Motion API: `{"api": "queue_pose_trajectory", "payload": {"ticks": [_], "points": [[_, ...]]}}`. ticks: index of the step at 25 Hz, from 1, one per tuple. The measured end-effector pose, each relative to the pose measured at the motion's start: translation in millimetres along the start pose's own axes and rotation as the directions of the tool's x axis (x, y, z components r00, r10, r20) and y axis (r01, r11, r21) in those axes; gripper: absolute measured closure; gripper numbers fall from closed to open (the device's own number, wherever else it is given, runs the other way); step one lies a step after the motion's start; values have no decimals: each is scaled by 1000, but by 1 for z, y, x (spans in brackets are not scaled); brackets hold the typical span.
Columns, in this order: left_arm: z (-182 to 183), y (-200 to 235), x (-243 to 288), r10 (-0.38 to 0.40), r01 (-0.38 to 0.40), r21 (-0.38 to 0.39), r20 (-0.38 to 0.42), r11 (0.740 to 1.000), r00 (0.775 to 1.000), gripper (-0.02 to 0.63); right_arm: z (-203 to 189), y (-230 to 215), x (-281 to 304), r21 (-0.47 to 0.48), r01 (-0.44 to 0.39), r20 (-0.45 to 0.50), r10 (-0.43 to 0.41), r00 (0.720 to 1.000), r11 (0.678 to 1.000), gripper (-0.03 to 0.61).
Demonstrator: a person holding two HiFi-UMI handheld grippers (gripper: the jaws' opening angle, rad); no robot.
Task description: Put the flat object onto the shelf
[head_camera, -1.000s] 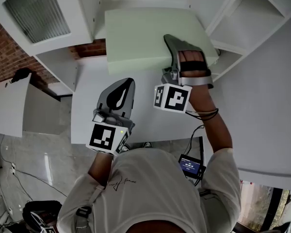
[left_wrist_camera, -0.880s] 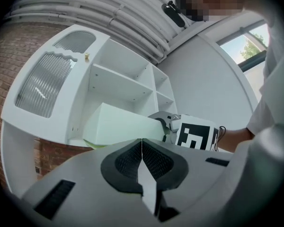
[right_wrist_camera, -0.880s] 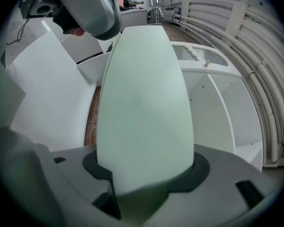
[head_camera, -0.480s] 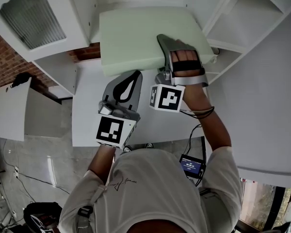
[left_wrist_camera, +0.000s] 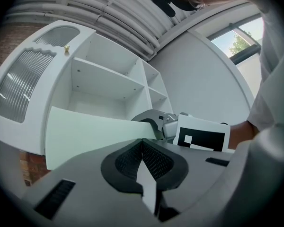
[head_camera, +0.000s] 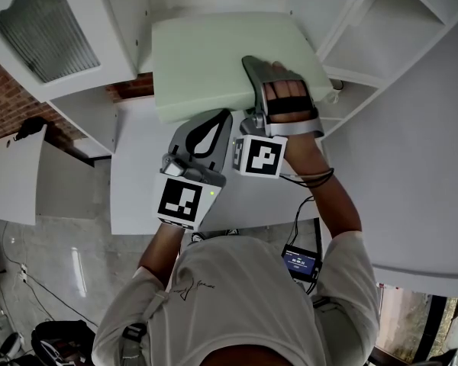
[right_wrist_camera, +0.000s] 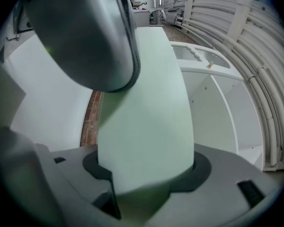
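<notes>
The flat object is a pale green foam pad [head_camera: 206, 56], held level in front of the white shelf unit [head_camera: 382, 29]. My right gripper [head_camera: 253, 73] is shut on the pad's near right part, its upper jaw lying across the top. In the right gripper view the pad [right_wrist_camera: 146, 103] runs out from between the jaws of that gripper [right_wrist_camera: 137, 141]. My left gripper [head_camera: 216, 119] is shut with nothing in it, its tip at the pad's near edge. In the left gripper view the left gripper [left_wrist_camera: 142, 144] points at the pad's edge [left_wrist_camera: 90, 134], with the open shelf compartments [left_wrist_camera: 104, 91] behind.
A white table top [head_camera: 137, 189] lies under both grippers. A cabinet door with ribbed glass [head_camera: 38, 21] stands open at the left. Brick wall [head_camera: 8, 97] and grey floor [head_camera: 53, 258] show to the left. A small device [head_camera: 299, 259] hangs at the person's waist.
My left gripper has moved forward and right, up to the pad's near edge. The right gripper and the pad have shifted slightly left and toward the shelf.
</notes>
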State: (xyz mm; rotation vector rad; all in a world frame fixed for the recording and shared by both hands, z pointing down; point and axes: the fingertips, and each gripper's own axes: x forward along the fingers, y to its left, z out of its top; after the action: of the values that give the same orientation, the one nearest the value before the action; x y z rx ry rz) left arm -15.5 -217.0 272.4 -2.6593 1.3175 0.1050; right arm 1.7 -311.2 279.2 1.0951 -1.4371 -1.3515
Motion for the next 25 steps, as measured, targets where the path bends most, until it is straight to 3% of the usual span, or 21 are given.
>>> {"api": "queue_pose_trajectory", "payload": {"ticks": [13,25], "points": [[2,3,11,42,-42,-18,6,999,999,600,10,-4,-10,-24,77,109,-74,991,997,285],[1,10,17,59,-60,8,17,998,998,600,14,-1,-24,-13,82,171,-78,982,997,284]]}}
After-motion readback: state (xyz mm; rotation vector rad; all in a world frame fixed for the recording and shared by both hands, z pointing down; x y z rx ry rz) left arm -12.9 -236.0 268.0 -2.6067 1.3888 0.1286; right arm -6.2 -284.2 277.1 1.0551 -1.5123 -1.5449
